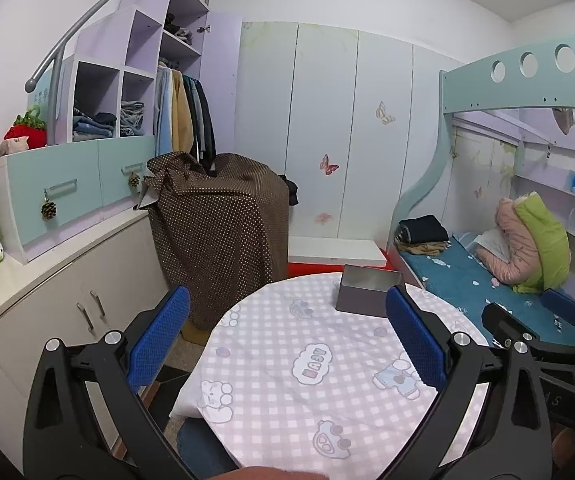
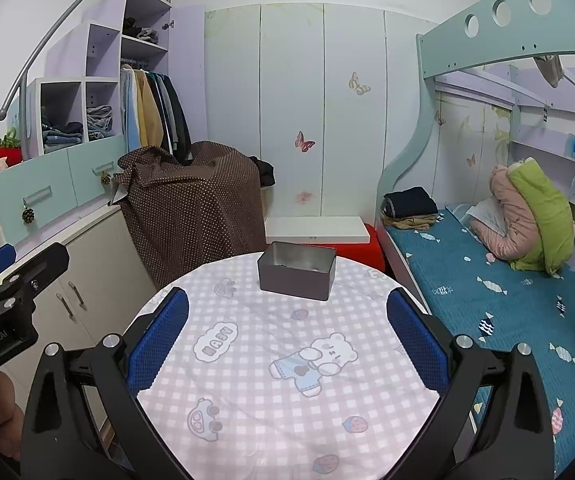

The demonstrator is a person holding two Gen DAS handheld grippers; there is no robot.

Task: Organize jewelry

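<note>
your left gripper (image 1: 287, 334) and right gripper (image 2: 287, 334) both hang spread wide, grasping nothing, over the round table (image 2: 247, 392). one grey tin box (image 2: 296, 270) at its far edge, lid off, a few small items inside, too small to tell. cloth print reads "baby".

1 metal tin (image 2: 296, 270), 1 round table (image 2: 247, 420), 2 claws: left (image 1: 285, 344), right (image 2: 287, 346).

The left gripper (image 1: 287, 336) hangs with jaws spread wide over the round tabletop (image 1: 279, 392) in pink checked cloth, a grey metal box (image 1: 363, 298) at its far edge, the right gripper (image 1: 543, 320) alongside.
</note>
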